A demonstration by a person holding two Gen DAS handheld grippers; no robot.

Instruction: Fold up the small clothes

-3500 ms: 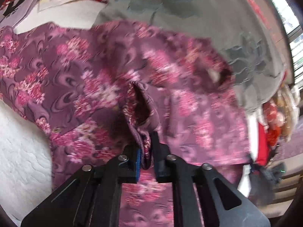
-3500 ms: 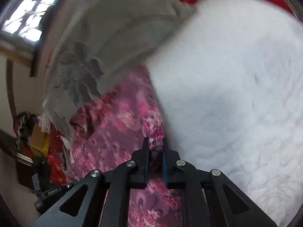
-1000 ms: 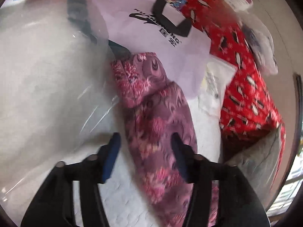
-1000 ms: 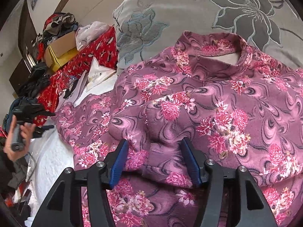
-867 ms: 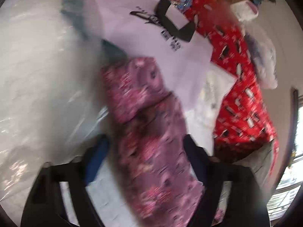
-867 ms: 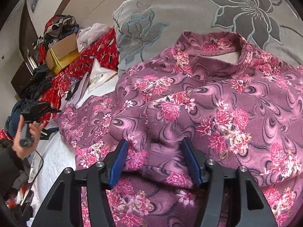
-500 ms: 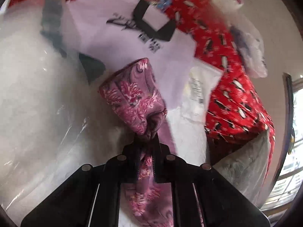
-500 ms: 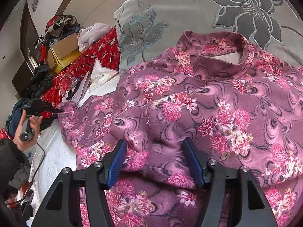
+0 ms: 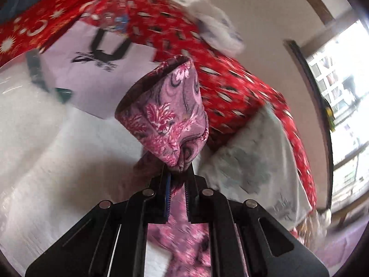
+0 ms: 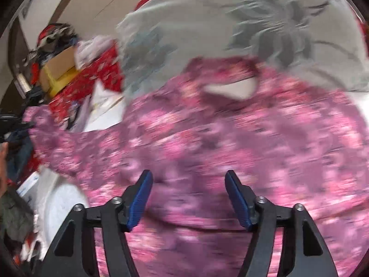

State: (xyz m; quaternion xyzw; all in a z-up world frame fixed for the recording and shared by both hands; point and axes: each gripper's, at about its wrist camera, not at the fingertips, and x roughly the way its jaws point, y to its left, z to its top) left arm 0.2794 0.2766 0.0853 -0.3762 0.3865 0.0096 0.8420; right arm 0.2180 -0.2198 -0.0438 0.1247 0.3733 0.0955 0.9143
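Left wrist view: left gripper (image 9: 177,184) now clamps sleeve (image 9: 166,113), lifted at frame centre vs. lying flat 1 s ago, so a sleeve fold looks underway. Right gripper (image 10: 189,198) has just been opening, wide, nothing held, over top (image 10: 230,138) mid-frame. White bed (image 9: 46,161) lower left, red cloth (image 9: 230,87), window (image 9: 341,80) far right.

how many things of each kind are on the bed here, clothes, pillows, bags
floral garment: 1, its sleeve pinched in the left gripper
grey flowered pillow: 1
white printed bag: 1
total: 3
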